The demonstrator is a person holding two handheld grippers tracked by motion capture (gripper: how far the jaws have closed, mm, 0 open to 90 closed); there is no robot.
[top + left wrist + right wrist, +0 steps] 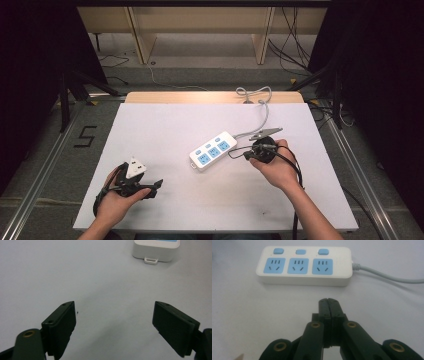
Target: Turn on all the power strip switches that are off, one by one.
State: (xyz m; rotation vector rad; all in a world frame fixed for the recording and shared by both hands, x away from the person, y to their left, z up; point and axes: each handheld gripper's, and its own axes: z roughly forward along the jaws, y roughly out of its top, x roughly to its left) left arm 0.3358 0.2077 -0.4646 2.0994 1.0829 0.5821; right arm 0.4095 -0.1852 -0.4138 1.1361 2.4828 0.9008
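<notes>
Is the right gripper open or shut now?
Shut. In the right gripper view, the right gripper has its two black jaws pressed together with nothing between them, short of the power strip.

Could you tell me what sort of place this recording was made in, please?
Probably a lab or studio set up for recording: a white table holding just a power strip, black curtains at both sides, cables on the floor, and wooden furniture behind.

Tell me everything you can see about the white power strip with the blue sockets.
The white plastic power strip with blue sockets lies flat on the white table, set diagonally near its middle. It has three blue sockets, each with a blue button beside it, and a small hanging tab at one end. A grey cable leaves the other end toward the table's far edge. Neither gripper touches it.
</notes>
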